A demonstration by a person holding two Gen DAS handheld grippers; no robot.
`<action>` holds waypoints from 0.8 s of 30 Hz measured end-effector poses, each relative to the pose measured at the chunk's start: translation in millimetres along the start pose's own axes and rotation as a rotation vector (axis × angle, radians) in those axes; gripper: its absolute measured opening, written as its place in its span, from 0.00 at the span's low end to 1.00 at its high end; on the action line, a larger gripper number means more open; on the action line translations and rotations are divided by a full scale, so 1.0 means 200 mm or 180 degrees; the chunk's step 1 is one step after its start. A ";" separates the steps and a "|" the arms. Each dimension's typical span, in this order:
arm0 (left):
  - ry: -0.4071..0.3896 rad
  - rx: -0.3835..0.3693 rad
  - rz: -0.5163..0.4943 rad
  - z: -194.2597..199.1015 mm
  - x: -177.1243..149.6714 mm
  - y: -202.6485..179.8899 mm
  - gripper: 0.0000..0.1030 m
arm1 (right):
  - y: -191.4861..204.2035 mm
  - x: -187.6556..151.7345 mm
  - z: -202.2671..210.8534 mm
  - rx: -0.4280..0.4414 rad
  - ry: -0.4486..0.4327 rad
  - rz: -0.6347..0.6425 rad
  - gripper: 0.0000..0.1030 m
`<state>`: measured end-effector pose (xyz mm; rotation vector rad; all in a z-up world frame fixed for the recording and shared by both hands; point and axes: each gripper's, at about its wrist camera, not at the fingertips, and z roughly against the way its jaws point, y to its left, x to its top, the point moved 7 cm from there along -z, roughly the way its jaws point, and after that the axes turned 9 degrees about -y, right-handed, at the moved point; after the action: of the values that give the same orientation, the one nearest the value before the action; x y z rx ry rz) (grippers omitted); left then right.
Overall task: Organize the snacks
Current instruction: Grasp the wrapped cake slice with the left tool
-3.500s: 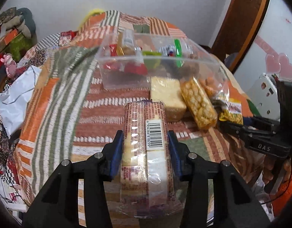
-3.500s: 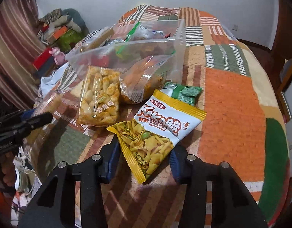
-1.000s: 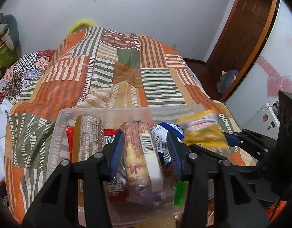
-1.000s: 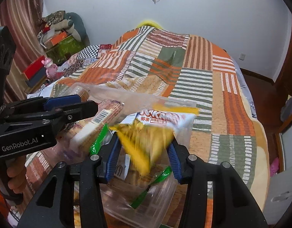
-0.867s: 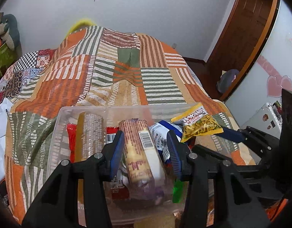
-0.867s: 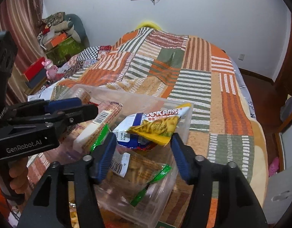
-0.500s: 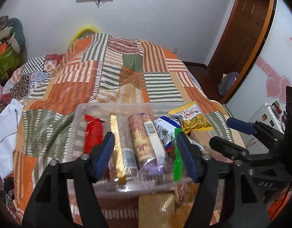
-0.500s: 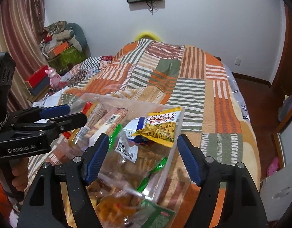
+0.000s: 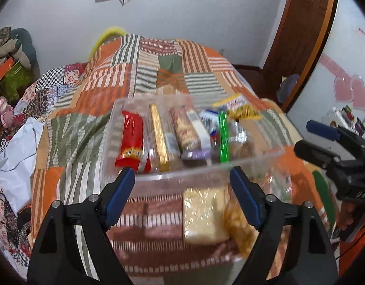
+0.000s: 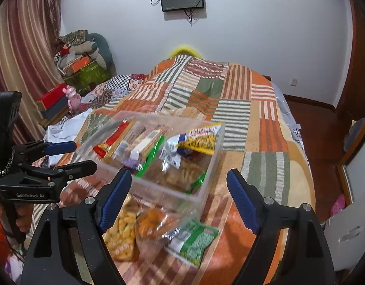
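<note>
Both grippers have just been opening, nothing betw the jaws: left gripper (image 9: 182, 185) and right gripper (image 10: 179, 190) spread wide. Clear box (image 10: 203, 190) holds most snacks; biscuit pack (image 9: 203, 216), puff bag (image 10: 119, 232), green packet (image 10: 194, 239) lie loose just in front. Next pick: come in low, pinch across the short width, lift clear of box rim.

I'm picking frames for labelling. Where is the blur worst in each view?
Left wrist view: motion blur smears the clear container and the pale snack pack before it; the gripper fingers stay sharp. Right wrist view: the green packet and orange snack bags are smeared; far wall crisp.
</note>
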<state>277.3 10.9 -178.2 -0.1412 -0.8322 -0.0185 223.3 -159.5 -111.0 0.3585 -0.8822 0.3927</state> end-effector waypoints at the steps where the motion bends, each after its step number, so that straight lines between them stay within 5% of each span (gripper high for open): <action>1: 0.0037 0.0006 -0.0013 0.00 -0.03 0.00 0.80 | 0.00 -0.02 0.00 0.0007 0.0022 -0.0003 0.78; 12: 0.0360 0.0029 -0.0224 -0.06 -0.31 -0.01 0.80 | 0.02 -0.24 -0.05 0.0013 0.0326 0.0008 0.78; 24: 0.0464 -0.0145 0.0037 -0.19 -0.32 -0.08 0.80 | -0.01 -0.37 -0.05 -0.0015 0.0526 -0.0096 0.78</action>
<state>261.0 -11.6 -248.4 -0.1855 -0.6857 -0.0365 188.7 -169.5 -175.5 0.3298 -0.7155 0.3867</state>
